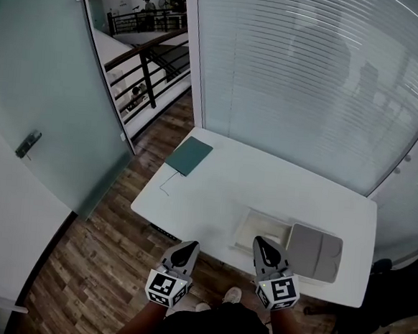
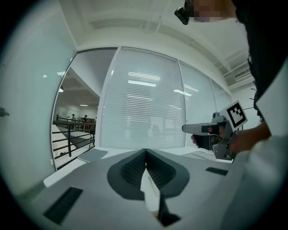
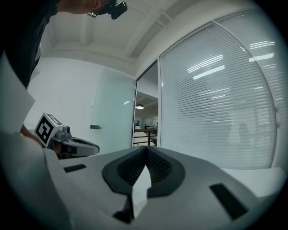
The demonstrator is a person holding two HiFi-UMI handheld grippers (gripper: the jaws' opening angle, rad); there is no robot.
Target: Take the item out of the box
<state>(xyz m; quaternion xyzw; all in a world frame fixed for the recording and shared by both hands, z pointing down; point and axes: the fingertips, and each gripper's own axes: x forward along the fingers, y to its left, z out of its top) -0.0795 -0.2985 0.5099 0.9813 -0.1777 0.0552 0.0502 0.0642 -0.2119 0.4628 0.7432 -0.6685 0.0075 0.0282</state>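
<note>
The left gripper and right gripper were held side by side at the near edge of the white counter, each with its fingers closed tip to tip and nothing between them. The box lay open on the counter just ahead of the right gripper, with a gray panel against its right side; its contents could not be made out. A green folder sat at the far left corner.
</note>
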